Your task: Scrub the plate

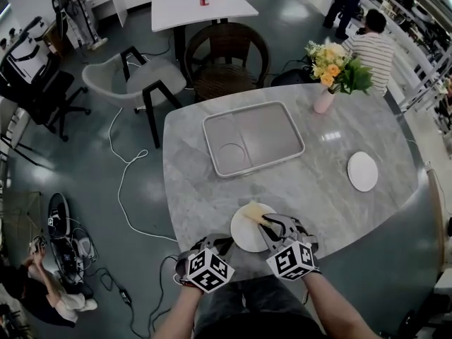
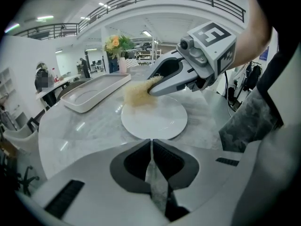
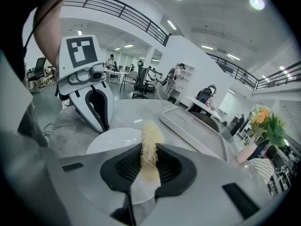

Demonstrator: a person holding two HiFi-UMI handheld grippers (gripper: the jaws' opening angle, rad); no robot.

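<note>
The white plate [image 1: 244, 237] lies on the grey marble table [image 1: 198, 189], close to the edge where the person stands. The right gripper [image 3: 149, 150] reaches over the plate from its right side. Its jaws pinch a pale yellow, fibrous scrubber [image 1: 253, 212], and the free end of the scrubber rests on the far part of the plate. The left gripper [image 2: 151, 145] is at the near left side of the plate, just short of its rim. Its jaws are pressed together and there is nothing between them. Beyond the plate, toward the middle of the table, there is a shallow rectangular tray [image 1: 291, 134]. To the far right of the plate lies a smaller white plate [image 1: 362, 171]. Farther behind that one stands a pink vase with yellow flowers [image 1: 332, 73].
</note>
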